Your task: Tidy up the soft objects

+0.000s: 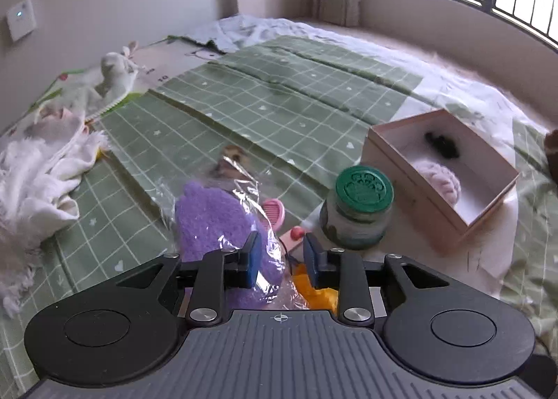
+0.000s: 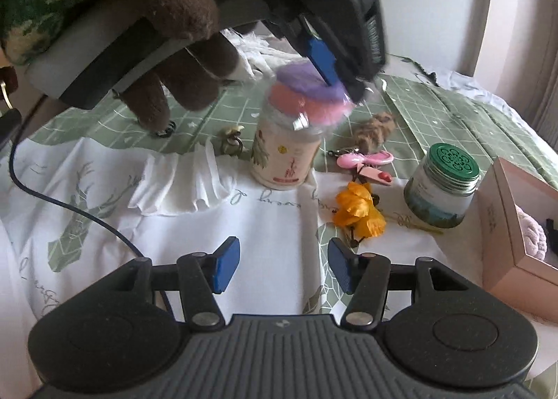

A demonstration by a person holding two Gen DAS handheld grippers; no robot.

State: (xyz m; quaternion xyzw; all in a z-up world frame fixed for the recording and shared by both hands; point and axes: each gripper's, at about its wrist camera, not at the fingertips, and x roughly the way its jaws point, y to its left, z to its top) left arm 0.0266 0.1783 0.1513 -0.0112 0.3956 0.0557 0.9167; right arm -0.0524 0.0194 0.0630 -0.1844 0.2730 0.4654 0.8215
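Note:
A clear plastic pack of fluffy pads, purple [image 1: 212,221] and pink, hangs in the air in my left gripper [image 1: 281,261], whose jaws are closed on the pack's edge. In the right wrist view the pack [image 2: 314,92] is held above a white jar [image 2: 284,151] by the left gripper [image 2: 334,75]. My right gripper [image 2: 284,265] is open and empty, low over the white cloth. An open pink box [image 1: 443,169] at the right holds a lilac knitted piece [image 1: 439,181] and something black.
A green-lidded glass jar [image 2: 444,186] stands by the pink box [image 2: 516,221]. An orange fabric flower [image 2: 359,210], a pink comb [image 2: 362,159], a brown fuzzy item [image 2: 375,129] and keyrings lie on the bed. White cloths [image 1: 42,169] lie at the left. A cable [image 2: 73,207] crosses the cloth.

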